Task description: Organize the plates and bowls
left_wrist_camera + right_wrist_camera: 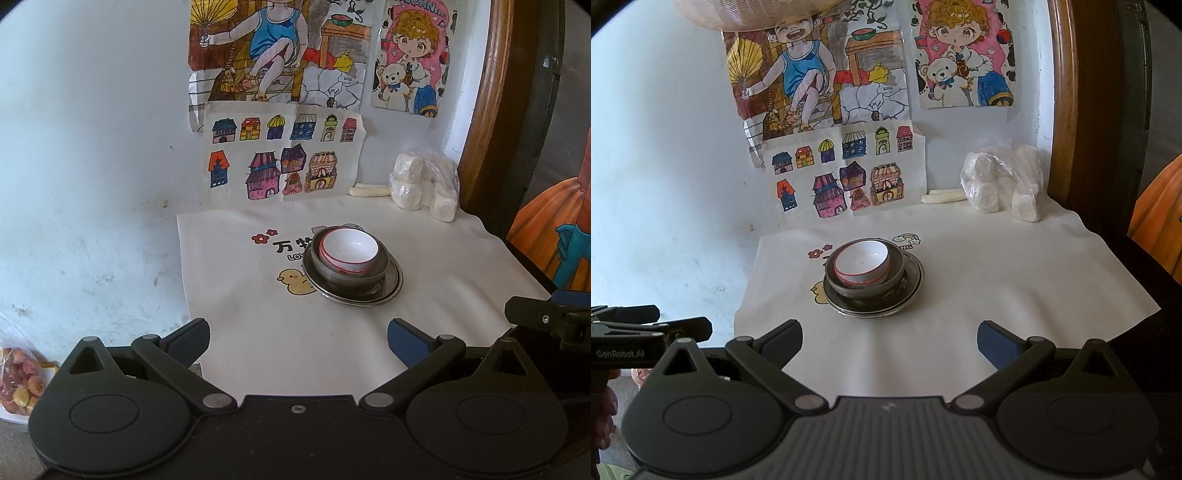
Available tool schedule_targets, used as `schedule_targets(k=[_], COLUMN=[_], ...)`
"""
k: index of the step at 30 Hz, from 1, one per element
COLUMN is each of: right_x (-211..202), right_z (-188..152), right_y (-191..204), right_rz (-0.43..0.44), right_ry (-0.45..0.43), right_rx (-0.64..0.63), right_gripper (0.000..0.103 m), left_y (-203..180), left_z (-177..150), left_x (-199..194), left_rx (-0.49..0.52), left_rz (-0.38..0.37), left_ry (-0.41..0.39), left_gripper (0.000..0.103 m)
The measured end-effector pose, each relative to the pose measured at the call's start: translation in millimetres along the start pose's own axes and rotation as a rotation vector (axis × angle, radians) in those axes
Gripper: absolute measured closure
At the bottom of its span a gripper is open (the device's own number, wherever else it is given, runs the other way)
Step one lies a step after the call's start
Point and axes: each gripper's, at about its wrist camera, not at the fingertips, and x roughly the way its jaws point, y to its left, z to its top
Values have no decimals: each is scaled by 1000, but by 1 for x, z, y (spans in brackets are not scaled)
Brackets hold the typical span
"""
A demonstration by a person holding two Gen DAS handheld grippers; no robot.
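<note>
Left gripper (298, 343): nearest the camera, its fingers (188, 343) spread wide and holding nothing, poised above the near edge of the cloth.

Right gripper (890, 343): likewise released, fingers (997, 345) wide apart and empty; it sits just beside the left gripper, which shows at the lower left of the right wrist view.

Cloth (258, 332): a white printed sheet with a yellow duck and flowers, spread over the tabletop (1145, 266) and carrying the stack.

Stack position: ahead of both sets of fingers, well apart from them, near the middle of the cloth. From the left gripper it lies forward and a little to the right; from the right gripper, forward and slightly to the left.

Metal plates (391, 288): at the bottom, flat on the cloth; they look like more than one nested.

Metal bowl (382, 267): upright on the plates.

White bowl (351, 249): red-rimmed, nested inside the metal bowl, tilted toward the left.

Axis: the pieces are round, so no long axis matters.

Nearer gripper: I judge neither clearly closer.

Progress: the nesting looks finished, apart perhaps from that tilt.

Far edge: a plastic bag of white lumps (1001, 184) against the wall (92, 129).
</note>
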Motion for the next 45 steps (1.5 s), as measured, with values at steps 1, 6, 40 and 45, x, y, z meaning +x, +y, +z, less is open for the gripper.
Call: schedule_targets(k=[1,6,40,45], right_x=[0,0,2,3], right_z=[0,0,2,3], right_y=[0,0,1,0], right_rz=[0,0,-1,-2], right_ry=[0,0,1,3], right_rx=[0,-1,-2,-4], right_gripper=[0,0,0,0], left_y=[0,1,3,4], left_z=[0,1,1,1], left_x=[0,2,4,5], left_rx=[0,2,2,1], left_rz=[0,-1,-1,-1], left_ry=[0,0,0,-1], left_gripper=[1,1,1,1])
